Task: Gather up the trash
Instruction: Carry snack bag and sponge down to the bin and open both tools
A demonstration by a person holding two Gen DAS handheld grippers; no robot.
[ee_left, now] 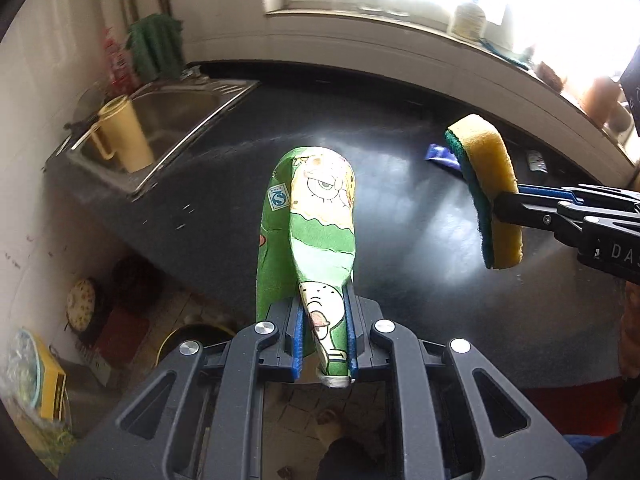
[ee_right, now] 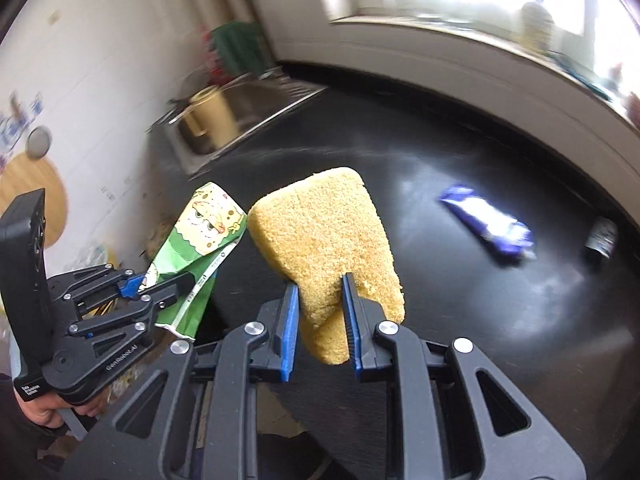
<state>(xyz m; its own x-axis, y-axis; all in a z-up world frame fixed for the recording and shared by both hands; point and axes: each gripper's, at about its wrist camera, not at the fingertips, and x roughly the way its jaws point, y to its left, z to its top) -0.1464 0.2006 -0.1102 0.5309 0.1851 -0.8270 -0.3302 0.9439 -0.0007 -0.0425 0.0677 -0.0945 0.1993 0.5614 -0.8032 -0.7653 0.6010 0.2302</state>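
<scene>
carton [ee_left: 316, 216] in the left hand-held gripper [ee_left: 324, 344]: white "S" in a blue square | right hand-held gripper [ee_left: 508, 208] body: "DA", cut off at the frame edge | left hand-held gripper body, right wrist view: "GenRobot.AI"; small white label unreadable

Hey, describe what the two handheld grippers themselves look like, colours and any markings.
Both the left gripper and the right gripper are black plastic linkages with silver pivot screws and ribbed blue finger pads. Small white lettering marks their bodies. No cables or sleeves are visible.
</scene>
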